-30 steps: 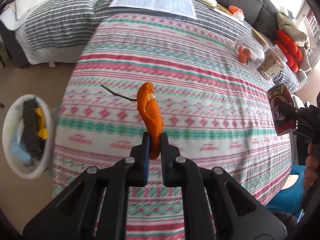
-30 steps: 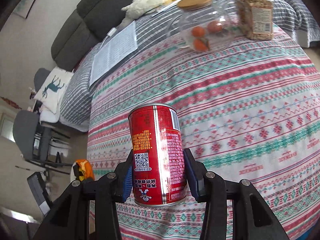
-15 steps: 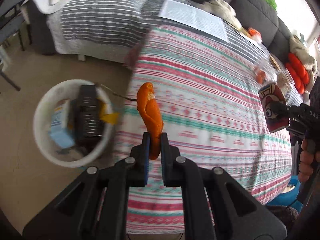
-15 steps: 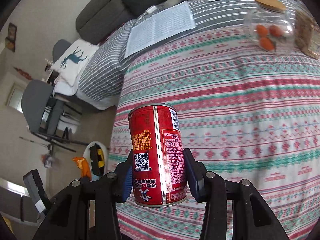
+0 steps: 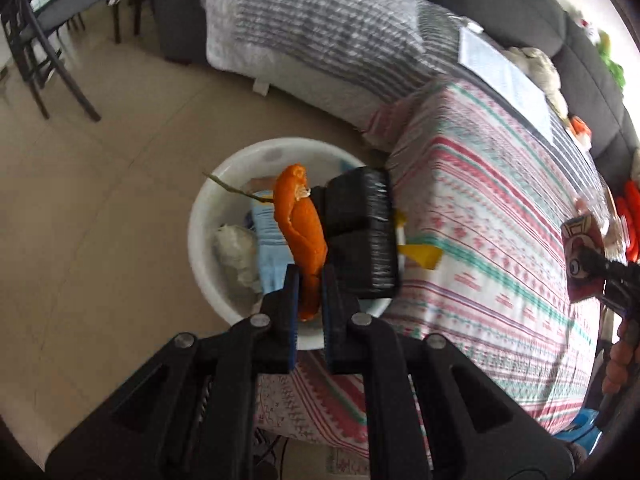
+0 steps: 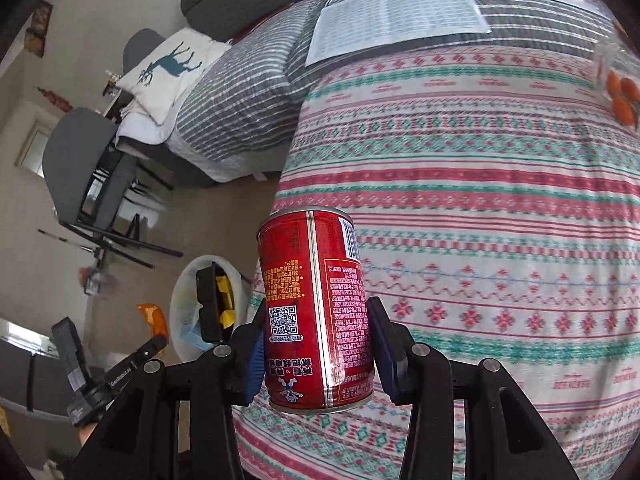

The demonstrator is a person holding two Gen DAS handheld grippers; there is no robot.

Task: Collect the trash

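Observation:
My left gripper point(image 5: 309, 280) is shut on a curled strip of orange peel point(image 5: 300, 220) with a thin twig on it, held above the white bin point(image 5: 224, 176) on the floor. Inside the bin lie a black box point(image 5: 360, 232), blue paper and a yellow scrap. My right gripper point(image 6: 316, 332) is shut on an upright red can point(image 6: 314, 308), over the left part of the patterned table cover point(image 6: 500, 208). The right wrist view also shows the bin point(image 6: 184, 300) down at the left, with the orange peel point(image 6: 152, 314) and the left gripper beside it.
A grey striped sofa cover point(image 5: 328, 36) and a printed sheet point(image 6: 396, 16) lie beyond the table. Dark chairs point(image 6: 92, 176) stand on the tiled floor at the left. A jar of small orange fruit point(image 6: 620, 92) sits at the table's right.
Both grippers have swung left, off the middle of the table toward its edge. The peel has gone from over the cloth to over the bin. Neither grip has changed.

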